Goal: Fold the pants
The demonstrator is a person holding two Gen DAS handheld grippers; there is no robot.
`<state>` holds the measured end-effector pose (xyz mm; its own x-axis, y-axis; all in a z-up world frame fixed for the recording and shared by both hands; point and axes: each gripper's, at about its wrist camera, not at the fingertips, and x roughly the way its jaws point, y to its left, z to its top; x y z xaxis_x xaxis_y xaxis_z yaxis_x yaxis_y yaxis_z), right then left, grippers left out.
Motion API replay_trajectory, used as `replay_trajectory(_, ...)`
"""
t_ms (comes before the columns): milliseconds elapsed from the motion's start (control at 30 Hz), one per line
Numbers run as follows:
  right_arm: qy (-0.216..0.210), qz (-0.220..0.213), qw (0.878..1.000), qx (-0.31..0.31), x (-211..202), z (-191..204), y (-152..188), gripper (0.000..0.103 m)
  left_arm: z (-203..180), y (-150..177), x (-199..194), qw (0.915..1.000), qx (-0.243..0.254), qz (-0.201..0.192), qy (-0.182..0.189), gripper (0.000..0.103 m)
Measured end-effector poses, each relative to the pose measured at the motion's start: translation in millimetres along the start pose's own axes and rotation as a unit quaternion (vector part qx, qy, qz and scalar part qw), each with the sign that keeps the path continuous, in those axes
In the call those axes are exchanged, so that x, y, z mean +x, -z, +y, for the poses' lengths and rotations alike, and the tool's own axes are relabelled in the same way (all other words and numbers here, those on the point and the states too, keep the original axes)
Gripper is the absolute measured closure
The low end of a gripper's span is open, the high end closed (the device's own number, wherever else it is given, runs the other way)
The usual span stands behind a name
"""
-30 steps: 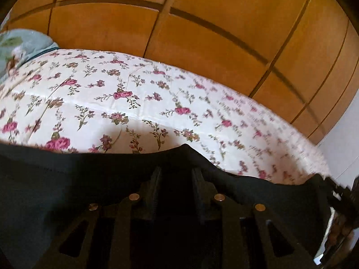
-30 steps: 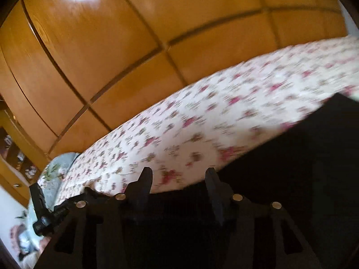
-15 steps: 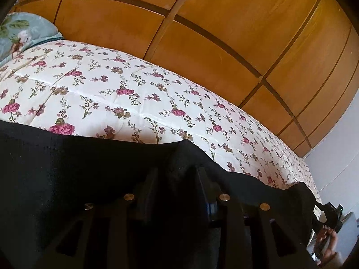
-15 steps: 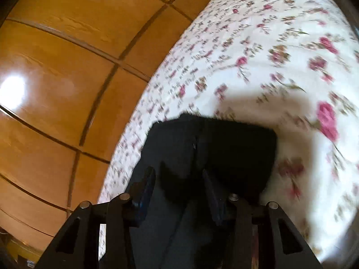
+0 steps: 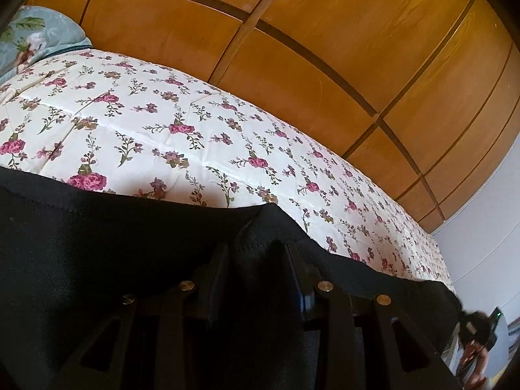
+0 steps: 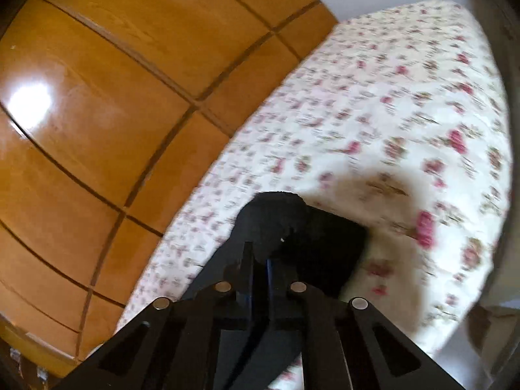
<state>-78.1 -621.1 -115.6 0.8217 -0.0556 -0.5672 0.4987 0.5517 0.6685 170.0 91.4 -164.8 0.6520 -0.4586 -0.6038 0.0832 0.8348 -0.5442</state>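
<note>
The black pants [image 5: 113, 243] fill the lower half of the left wrist view, lifted in front of the bed. My left gripper [image 5: 256, 253] has a fold of the black cloth bunched between its jaws and is shut on it. In the right wrist view my right gripper [image 6: 260, 256] has its jaws nearly together, shut on an end of the pants [image 6: 292, 227], which hangs over the bed. The view is blurred. My right gripper also shows at the far lower right of the left wrist view [image 5: 481, 328].
A bed with a white floral quilt [image 5: 195, 130] lies ahead, also in the right wrist view [image 6: 406, 123]. Wooden wardrobe doors [image 5: 325, 48] stand behind it. A pale blue floral pillow [image 5: 32, 39] lies at the far left. A white wall [image 5: 481, 243] is at right.
My right gripper has closed tightly on the pants end and swung, its view turning across the bed. My left gripper keeps its hold, shifted slightly.
</note>
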Motion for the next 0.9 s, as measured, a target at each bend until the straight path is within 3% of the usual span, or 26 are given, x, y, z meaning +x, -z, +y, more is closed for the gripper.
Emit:
replay_trajectory(67, 0.023, 0.013, 1.000, 0.013, 12, -19, 7, 0.097, 0, 0, 0, 1.0000, -0.001, 0.000, 0.001, 0.068)
replay_trajectory(233, 0.019, 0.003, 1.000, -0.003, 15, -23, 12, 0.096, 0, 0, 0, 1.0000, -0.004, 0.000, 0.003, 0.068)
replay_trajectory(367, -0.007, -0.018, 0.998, 0.058, -3, -35, 8, 0.086, 0, 0, 0, 1.0000, -0.004, -0.002, 0.003, 0.068)
replay_trajectory(433, 0.005, -0.025, 0.997, 0.070, -8, -38, 8, 0.066, -3, 0, 0, 1.0000, 0.001, -0.002, -0.004, 0.068)
replay_trajectory(500, 0.003, -0.012, 0.997, 0.080, -5, -41, 10, 0.060, -11, 0, -1, 0.9996, 0.014, 0.004, -0.022, 0.068)
replay_trajectory(567, -0.007, 0.001, 0.997, 0.078, -2, -39, 12, 0.060, -22, 5, -7, 0.9988, 0.037, 0.005, -0.031, 0.066)
replay_trajectory(767, -0.024, 0.009, 0.997, 0.075, 21, -34, 10, 0.055, -75, 47, -11, 0.9925, 0.119, 0.026, 0.003, 0.066)
replay_trajectory(800, -0.029, 0.011, 0.996, 0.080, 25, -34, 9, 0.055, -82, 53, -9, 0.9910, 0.129, 0.035, 0.003, 0.066)
replay_trajectory(900, -0.037, 0.008, 0.997, 0.072, 24, -31, 2, 0.086, -103, 68, -1, 0.9805, 0.190, 0.045, -0.023, 0.066)
